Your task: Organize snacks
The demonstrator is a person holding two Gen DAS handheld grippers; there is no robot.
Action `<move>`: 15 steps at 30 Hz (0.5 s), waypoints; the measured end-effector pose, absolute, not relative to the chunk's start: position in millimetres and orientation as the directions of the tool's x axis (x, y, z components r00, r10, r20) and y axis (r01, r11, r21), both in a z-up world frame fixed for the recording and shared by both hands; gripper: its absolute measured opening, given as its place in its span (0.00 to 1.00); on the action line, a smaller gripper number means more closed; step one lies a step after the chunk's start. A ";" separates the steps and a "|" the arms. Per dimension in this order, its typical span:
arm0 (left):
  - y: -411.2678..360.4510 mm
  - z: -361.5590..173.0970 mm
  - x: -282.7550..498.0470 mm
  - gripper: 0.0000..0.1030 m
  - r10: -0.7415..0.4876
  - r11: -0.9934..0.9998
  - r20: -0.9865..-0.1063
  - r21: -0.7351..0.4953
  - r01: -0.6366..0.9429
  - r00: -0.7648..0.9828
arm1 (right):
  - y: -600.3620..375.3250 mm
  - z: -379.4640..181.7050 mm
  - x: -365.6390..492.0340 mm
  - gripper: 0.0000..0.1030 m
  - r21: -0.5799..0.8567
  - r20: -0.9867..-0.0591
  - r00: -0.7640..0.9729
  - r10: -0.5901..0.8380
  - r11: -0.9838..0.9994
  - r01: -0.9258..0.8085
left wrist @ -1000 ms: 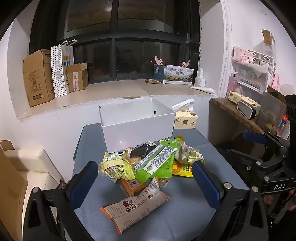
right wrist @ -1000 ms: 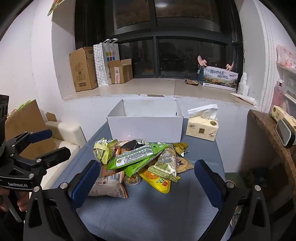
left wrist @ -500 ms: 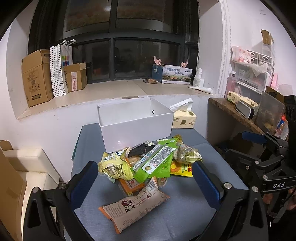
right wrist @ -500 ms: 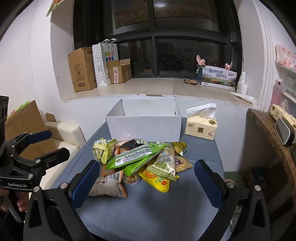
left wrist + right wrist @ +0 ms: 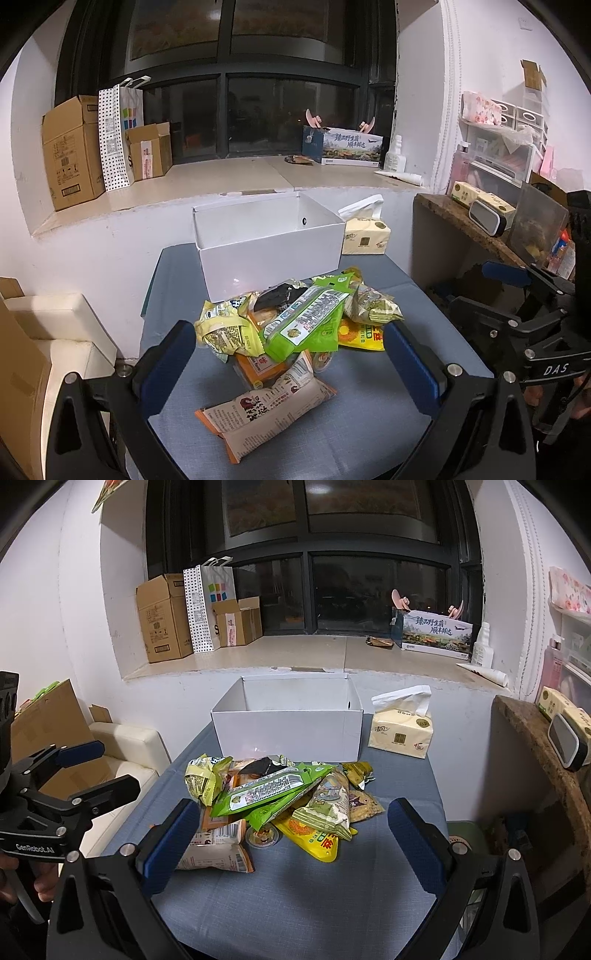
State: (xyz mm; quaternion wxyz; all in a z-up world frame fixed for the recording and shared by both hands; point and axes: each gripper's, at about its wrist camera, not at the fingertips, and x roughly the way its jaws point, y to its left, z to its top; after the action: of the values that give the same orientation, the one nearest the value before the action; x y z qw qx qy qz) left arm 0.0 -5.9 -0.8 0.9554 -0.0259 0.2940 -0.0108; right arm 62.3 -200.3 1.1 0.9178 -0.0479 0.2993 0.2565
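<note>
Both the left tool [image 5: 290, 354] and right tool [image 5: 293, 830] gape empty over a snack pile [image 5: 273, 797], its green packet [image 5: 264, 792] angled near-left to far-right, on the blue-grey table [image 5: 295, 897] before a white box [image 5: 291, 723] under a dark window [image 5: 369, 590].

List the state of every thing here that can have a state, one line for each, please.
Left claw: open, holds nothing.
Right claw: open, holds nothing.
White box: open on top, no snack seen inside.
Snacks: loose pile on the table, in front of the box.
Tissue pack: open, one tissue sticks out.
Brown boxes: on the sill, flaps open.
</note>
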 end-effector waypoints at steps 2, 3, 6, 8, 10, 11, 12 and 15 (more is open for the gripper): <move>-6.4 -0.2 -0.1 1.00 -0.035 0.999 -0.560 -0.053 0.007 0.828 | -199.8 0.9 62.1 1.00 0.064 -0.576 0.689 0.440 0.864 -0.499; -6.6 -0.1 -0.1 1.00 -0.035 0.999 -0.561 -0.052 0.006 0.827 | -199.7 1.1 62.0 1.00 0.064 -0.577 0.688 0.441 0.864 -0.500; -6.5 -0.2 -0.2 1.00 -0.035 0.999 -0.562 -0.053 0.007 0.826 | -199.8 1.1 61.8 1.00 0.065 -0.576 0.687 0.442 0.863 -0.501; -6.5 -0.1 -0.2 1.00 -0.035 0.999 -0.563 -0.053 0.006 0.826 | -199.7 1.0 61.6 1.00 0.064 -0.577 0.688 0.441 0.863 -0.500; -6.5 -0.3 -0.3 1.00 -0.035 0.999 -0.564 -0.053 0.006 0.825 | -199.5 0.8 61.9 1.00 0.066 -0.577 0.687 0.442 0.864 -0.500; -6.6 -0.3 -0.5 1.00 -0.035 0.999 -0.564 -0.053 0.007 0.825 | -199.5 0.8 61.8 1.00 0.067 -0.577 0.687 0.442 0.864 -0.500; -6.7 -0.5 -0.8 1.00 -0.035 0.999 -0.563 -0.052 0.006 0.825 | -199.6 0.8 61.9 1.00 0.066 -0.576 0.688 0.442 0.864 -0.499; -7.0 -0.6 -0.4 1.00 -0.035 0.999 -0.564 -0.053 0.006 0.825 | -199.8 0.3 61.8 1.00 0.066 -0.576 0.687 0.442 0.864 -0.500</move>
State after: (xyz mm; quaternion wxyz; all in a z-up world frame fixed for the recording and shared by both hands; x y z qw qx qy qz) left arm -0.4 -7.0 -0.6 0.9549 -0.0243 0.2958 -0.0106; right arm 61.8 -199.8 0.3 0.9173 -0.0482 0.3007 0.2567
